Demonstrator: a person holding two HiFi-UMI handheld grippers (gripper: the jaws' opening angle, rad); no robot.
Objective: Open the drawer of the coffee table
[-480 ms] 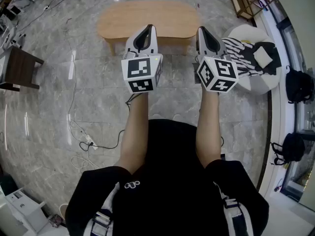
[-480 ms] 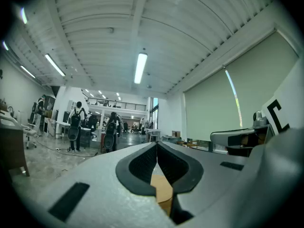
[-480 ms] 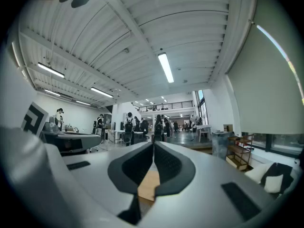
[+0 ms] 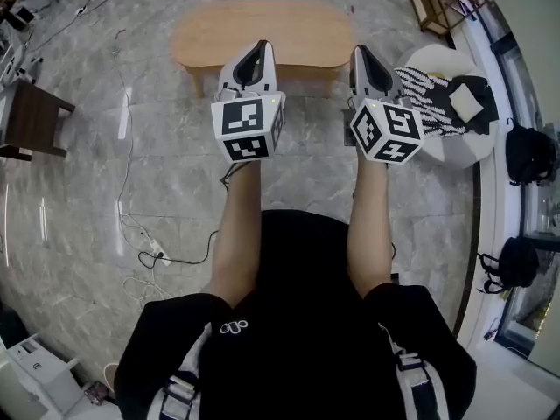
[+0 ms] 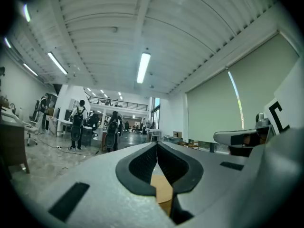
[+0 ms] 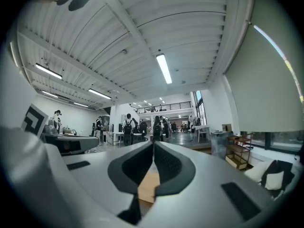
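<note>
So: coffee table (image 4: 262, 31) stands on the floor straight ahead, its near edge at both gripper tips. No drawer front shows from here.

Likely risks: the handle has to be found blind, and shut jaws can't hook it, so they'd just bump the wood.

Left gripper (image 4: 259, 49) and right gripper (image 4: 360, 53) are both closed and empty.

Table has a smooth light-wood top, a long oval. Floor (image 4: 79, 173) is glossy grey marble. Loose cable (image 4: 131, 226) is a trip hazard.
</note>
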